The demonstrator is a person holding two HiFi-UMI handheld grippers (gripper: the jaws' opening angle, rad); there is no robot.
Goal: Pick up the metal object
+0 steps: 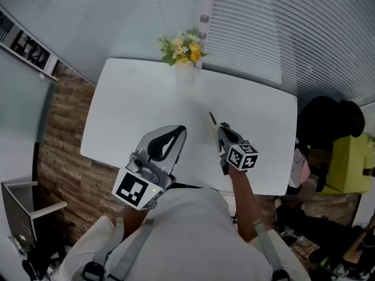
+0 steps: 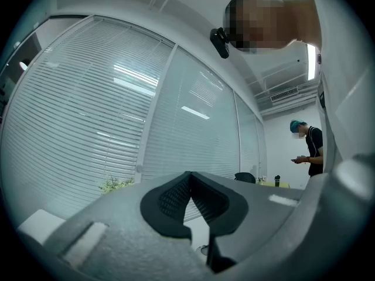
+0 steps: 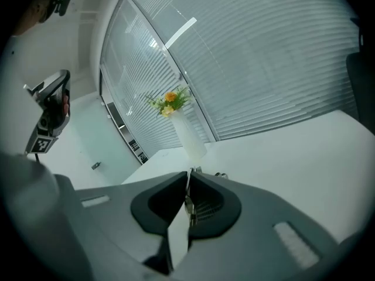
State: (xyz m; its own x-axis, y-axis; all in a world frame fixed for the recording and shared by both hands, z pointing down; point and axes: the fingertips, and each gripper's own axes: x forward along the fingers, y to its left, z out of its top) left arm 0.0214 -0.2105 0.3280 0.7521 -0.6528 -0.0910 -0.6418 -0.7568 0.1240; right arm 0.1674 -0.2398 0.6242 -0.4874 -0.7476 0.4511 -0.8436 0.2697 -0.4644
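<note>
Brick-patterned flooring (image 1: 61, 133) runs along the left edge of the head view, beside a white table (image 1: 129, 98). Left gripper (image 1: 179, 132) is held above the near edge of the table, its marker cube (image 1: 137, 189) toward the person. In the left gripper view its jaws are pressed together at the tips with nothing between them, aimed up at the window blinds (image 2: 88, 110). A standing person (image 2: 310, 148) shows far off at the right of that view. At the far middle of the table stands a white vase (image 1: 184, 74) of yellow and white flowers (image 1: 183, 47), well apart from both grippers. Right gripper (image 1: 222, 130) sits right of centre over the table, marker cube (image 1: 242, 156) trailing. Its jaws are clamped on the metal object (image 1: 212, 120), a thin flat strip that sticks out past the tips toward the vase. The right gripper view shows the strip (image 3: 189, 199) edge-on in the seam between the two dark pads, raised above the tabletop, with the vase (image 3: 188, 136) beyond. Past the table's right end stands a dark rounded chair back (image 1: 328, 122), then a yellow-green block (image 1: 347, 163).
</note>
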